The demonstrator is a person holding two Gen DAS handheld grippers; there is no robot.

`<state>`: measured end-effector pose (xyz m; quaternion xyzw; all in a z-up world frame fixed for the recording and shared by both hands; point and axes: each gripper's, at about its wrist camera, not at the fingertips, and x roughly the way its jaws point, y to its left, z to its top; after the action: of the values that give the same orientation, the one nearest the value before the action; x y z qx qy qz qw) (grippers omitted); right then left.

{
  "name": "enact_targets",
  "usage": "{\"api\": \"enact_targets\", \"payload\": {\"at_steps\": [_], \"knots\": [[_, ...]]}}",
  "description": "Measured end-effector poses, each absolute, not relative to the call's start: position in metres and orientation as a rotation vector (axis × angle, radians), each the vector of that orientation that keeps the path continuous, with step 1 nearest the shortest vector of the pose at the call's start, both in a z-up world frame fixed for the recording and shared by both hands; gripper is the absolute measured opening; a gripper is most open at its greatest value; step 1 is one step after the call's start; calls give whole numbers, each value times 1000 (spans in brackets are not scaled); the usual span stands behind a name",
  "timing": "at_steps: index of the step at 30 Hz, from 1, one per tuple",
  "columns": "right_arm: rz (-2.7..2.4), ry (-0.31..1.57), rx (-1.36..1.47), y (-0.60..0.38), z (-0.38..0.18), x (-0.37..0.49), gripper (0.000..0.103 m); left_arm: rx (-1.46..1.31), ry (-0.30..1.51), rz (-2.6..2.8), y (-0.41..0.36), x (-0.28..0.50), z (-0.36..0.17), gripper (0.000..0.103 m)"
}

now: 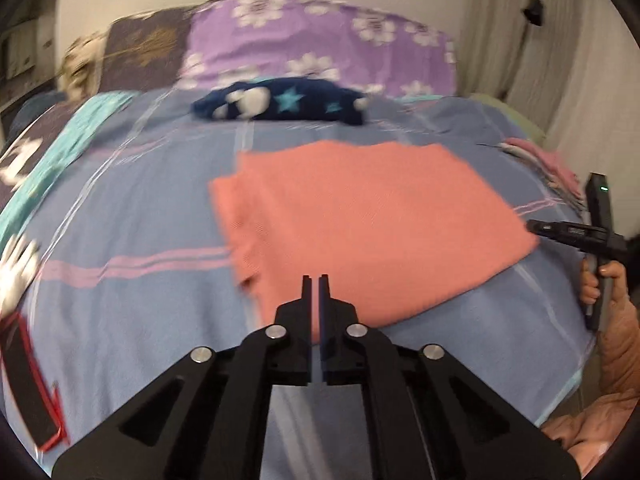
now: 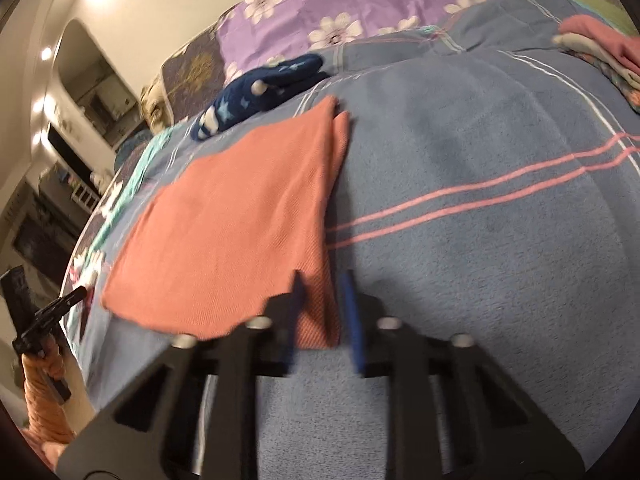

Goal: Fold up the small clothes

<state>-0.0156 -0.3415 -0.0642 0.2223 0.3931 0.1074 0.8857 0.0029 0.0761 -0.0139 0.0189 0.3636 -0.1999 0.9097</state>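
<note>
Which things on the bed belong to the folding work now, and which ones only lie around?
Part of the job:
- salmon cloth, flat on the bed
- left gripper
- right gripper, at the cloth's near corner

Only lying about:
- navy star garment
- purple flowered pillow
- clothes pile
- blue blanket

Each wrist camera looks forward and downward along its gripper's fingers, close above the blue striped bedspread (image 1: pixel 120 312). Both views share the folded salmon-pink knitted cloth (image 1: pixel 368 220) (image 2: pixel 236 216), seen from opposite sides.
</note>
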Motion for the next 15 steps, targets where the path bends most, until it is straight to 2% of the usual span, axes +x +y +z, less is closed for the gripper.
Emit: {"api": "enact_targets", "payload": {"at_steps": [2,9,12,15], "knots": [[216,817,476,-347,-65,-16,14,70,750,-487,42,11,-14,23],[273,881,456,-348,-72,-13,13,180,879,-796,-108,48,-50,23],[327,906,489,-353,-75,-10,13,172,934,-854,-147,58,-60,23],[427,910,547,-355,-76,-8,13,150,968,-863,-166,68,-65,31]]}}
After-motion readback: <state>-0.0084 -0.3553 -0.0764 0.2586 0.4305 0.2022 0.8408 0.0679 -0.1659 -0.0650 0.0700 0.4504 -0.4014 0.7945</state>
